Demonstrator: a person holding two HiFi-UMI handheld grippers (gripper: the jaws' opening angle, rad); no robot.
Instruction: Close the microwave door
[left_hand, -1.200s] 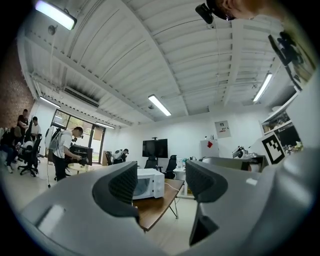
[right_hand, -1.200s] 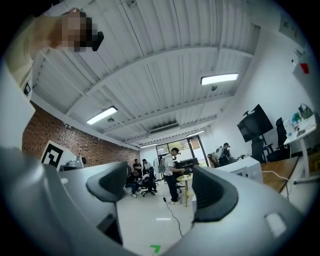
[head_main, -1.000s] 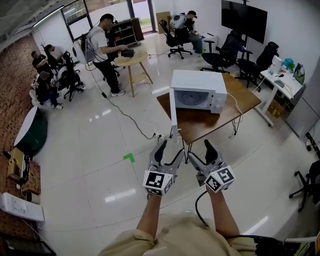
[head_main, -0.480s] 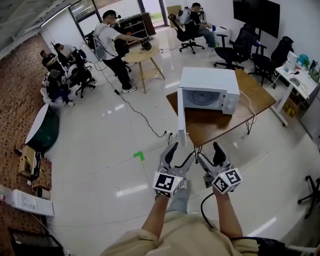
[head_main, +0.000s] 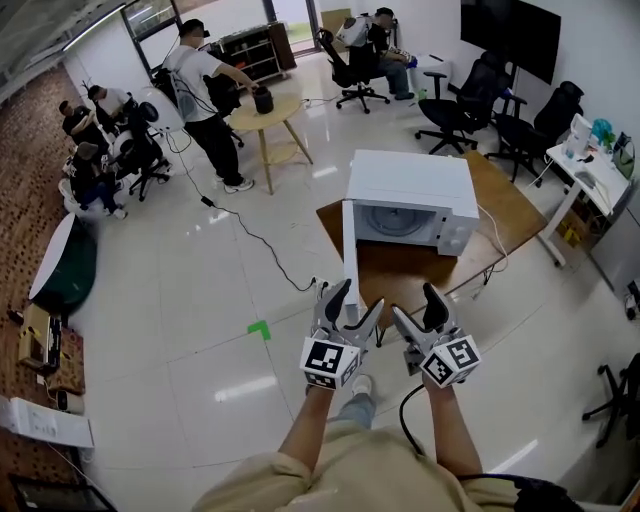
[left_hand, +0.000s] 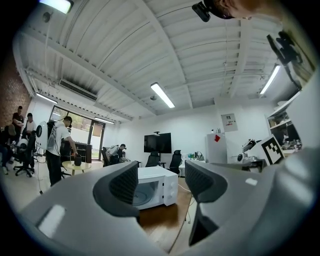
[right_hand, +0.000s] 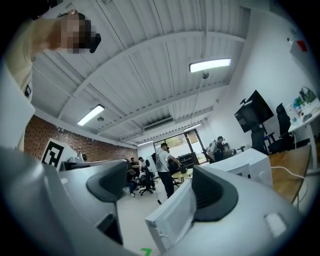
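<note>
The head view alone lays out the whole room: a glossy pale tiled floor, and on it a brown wooden worktop carrying the boxy white microwave. Its door stands swung wide open, seen edge-on as a thin white slab pointing toward the person. The left gripper view looks in low over the wood grain and shows what the head view barely gives: the microwave's open cavity with a round plate inside, and two knobs on the smooth panel beside it. The right gripper view instead catches the door's inner face (a flat white frame round a paler window panel), close in front of the claw. Both claws are held out near the door's free edge. The left claw has its ribbed dark pads apart with only air between them. The right claw gapes wider, also gripping nothing. A small green tape mark lies on the tiles.
</note>
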